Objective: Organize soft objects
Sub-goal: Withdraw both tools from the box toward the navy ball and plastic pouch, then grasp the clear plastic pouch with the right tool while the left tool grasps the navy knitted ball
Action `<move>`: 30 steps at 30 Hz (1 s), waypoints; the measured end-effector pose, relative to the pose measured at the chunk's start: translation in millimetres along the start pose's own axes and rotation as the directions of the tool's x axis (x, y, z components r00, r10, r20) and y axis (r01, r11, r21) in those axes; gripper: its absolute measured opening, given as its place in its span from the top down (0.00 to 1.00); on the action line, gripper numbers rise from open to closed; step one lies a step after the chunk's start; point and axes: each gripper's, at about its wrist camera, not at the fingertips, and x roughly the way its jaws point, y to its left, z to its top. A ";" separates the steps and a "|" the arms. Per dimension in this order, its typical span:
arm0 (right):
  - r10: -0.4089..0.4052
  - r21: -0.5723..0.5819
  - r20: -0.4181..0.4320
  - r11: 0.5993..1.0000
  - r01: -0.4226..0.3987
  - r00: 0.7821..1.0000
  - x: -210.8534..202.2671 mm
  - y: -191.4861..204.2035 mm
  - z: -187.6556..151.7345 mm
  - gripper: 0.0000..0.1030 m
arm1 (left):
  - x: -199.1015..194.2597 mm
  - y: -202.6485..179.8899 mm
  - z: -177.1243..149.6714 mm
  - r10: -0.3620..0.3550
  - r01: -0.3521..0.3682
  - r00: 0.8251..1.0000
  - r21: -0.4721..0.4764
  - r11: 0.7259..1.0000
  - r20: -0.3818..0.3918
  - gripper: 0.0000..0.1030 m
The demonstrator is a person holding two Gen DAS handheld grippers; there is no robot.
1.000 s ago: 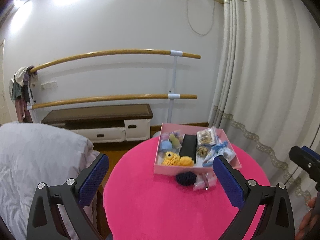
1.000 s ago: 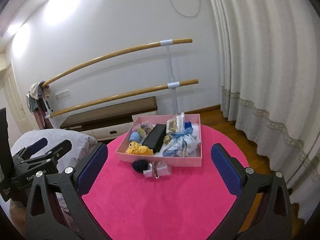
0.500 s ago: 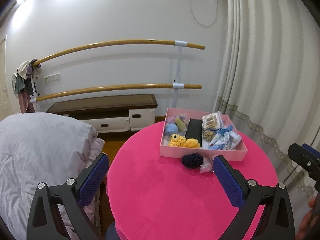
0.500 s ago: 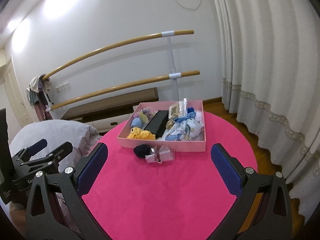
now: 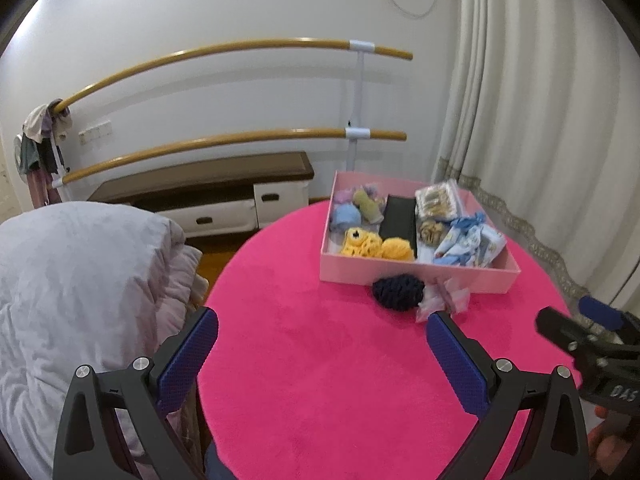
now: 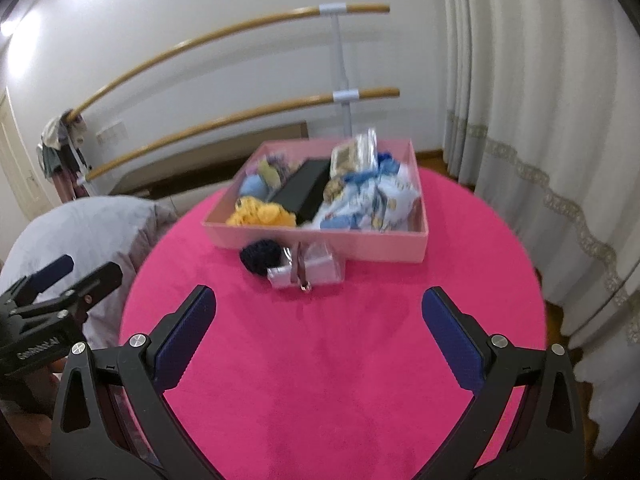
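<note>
Nearest the cameras, both grippers hover above the near part of the round pink table (image 6: 340, 380). The left gripper (image 5: 322, 346) has its blue-padded fingers spread wide with nothing between them, and the right gripper (image 6: 319, 322) is likewise spread wide and empty.

Beyond the fingertips and well apart from them, a dark navy knitted ball (image 6: 260, 255) lies on the tabletop, touching the near wall of the pink box (image 6: 320, 245). In the right wrist view it sits ahead of the left finger's side of the gap; in the left wrist view (image 5: 398, 287) it sits ahead of the right finger (image 5: 456, 364), closer to that pad than to the other. Just beside the ball, also against the box's near wall, lies a clear plastic packet (image 6: 306, 270) with a small metal piece in it.

Inside the box, nearest its front wall, are a yellow knitted toy (image 5: 376, 246) and a blue-and-white cloth bundle (image 5: 470, 244). A black case (image 5: 398, 222) lies between them, with a light blue ball (image 5: 347, 216) and a patterned packet (image 5: 438, 199) further back.

Behind the box, two wooden barres (image 5: 240, 138) run along the white wall.
</note>
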 end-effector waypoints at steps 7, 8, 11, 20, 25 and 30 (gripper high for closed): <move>-0.002 -0.002 -0.114 1.000 0.001 0.994 62.4 -4.8 -9.7 0.00 | 57.0 -0.6 4.0 0.013 -0.013 0.997 0.002 1.000 -0.076 0.00; 0.001 -0.002 -0.125 1.000 -0.001 0.992 70.3 -4.5 -10.2 0.00 | 63.7 1.0 4.6 0.018 -0.017 0.996 0.003 1.000 -0.084 0.00; 0.010 -0.010 -0.159 1.000 -0.012 0.987 94.2 -2.0 -12.0 0.00 | 81.7 4.9 5.4 0.030 -0.030 0.995 0.003 1.000 -0.099 0.00; 0.009 -0.051 -0.222 0.998 -0.021 0.975 151.4 12.4 -3.0 0.00 | 128.3 9.7 5.4 0.042 -0.043 0.989 0.000 0.999 -0.140 0.00; -0.007 -0.077 -0.203 0.997 -0.008 0.979 158.9 12.6 0.2 0.12 | 143.0 6.2 6.2 0.038 -0.037 0.988 0.009 0.999 -0.150 0.00; 0.021 -0.076 -0.193 0.996 -0.037 0.981 147.6 0.8 -3.2 0.24 | 156.2 -0.5 6.0 0.021 -0.019 0.987 0.015 1.000 -0.162 0.00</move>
